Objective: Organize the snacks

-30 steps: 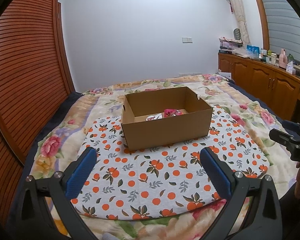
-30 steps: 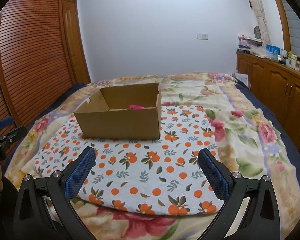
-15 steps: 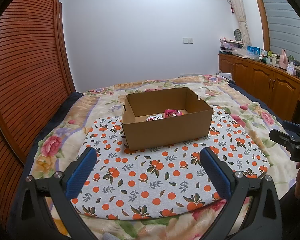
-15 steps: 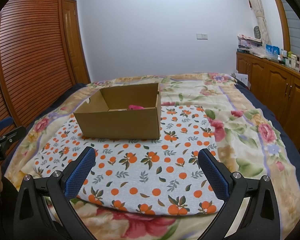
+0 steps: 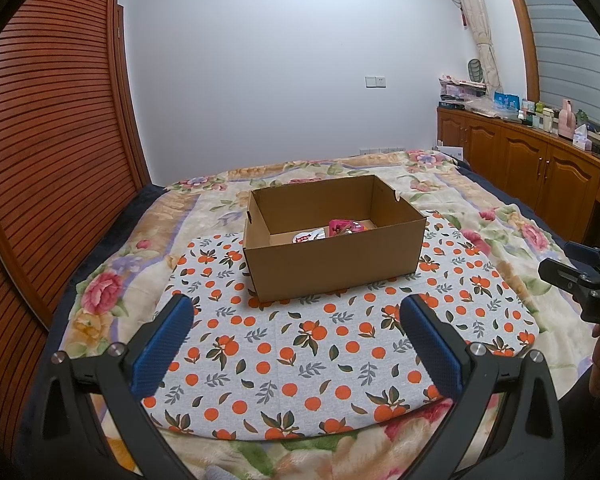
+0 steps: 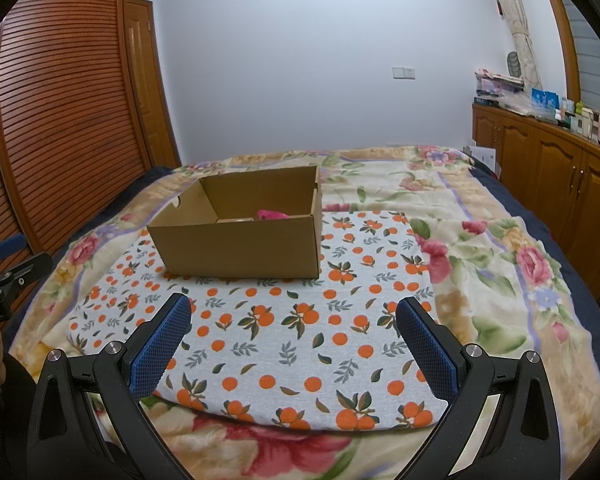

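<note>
Snacks (image 5: 342,229) lie inside the box (image 5: 334,266), light crinkly packets I judge best pinched by an edge, while my left gripper (image 5: 296,330) and right gripper (image 6: 294,328) gape wide, empty.

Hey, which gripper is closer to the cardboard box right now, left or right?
Hard to call; both look about level. The left gripper is open, short of the cardboard box, facing it almost squarely. The right gripper, also open, sits back with the box ahead to its left.
</note>
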{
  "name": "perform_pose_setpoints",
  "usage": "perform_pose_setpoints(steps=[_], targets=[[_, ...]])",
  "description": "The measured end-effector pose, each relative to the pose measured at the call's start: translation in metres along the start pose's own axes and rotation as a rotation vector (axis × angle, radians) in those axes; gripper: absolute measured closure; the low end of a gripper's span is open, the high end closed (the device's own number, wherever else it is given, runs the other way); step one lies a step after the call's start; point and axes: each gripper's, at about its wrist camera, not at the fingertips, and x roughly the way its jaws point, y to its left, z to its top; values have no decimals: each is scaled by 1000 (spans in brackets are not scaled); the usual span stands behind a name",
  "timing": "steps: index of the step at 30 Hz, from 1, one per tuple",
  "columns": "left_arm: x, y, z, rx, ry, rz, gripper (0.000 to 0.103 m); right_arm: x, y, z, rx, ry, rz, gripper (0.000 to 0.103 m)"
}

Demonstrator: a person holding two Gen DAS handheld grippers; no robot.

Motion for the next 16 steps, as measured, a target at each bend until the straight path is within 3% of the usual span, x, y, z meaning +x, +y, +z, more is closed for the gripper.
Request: perform_pose_setpoints(steps=[16], targets=[[0, -1, -1, 2, -1, 1, 0, -1, 0, 0, 1, -1, 0, 0]])
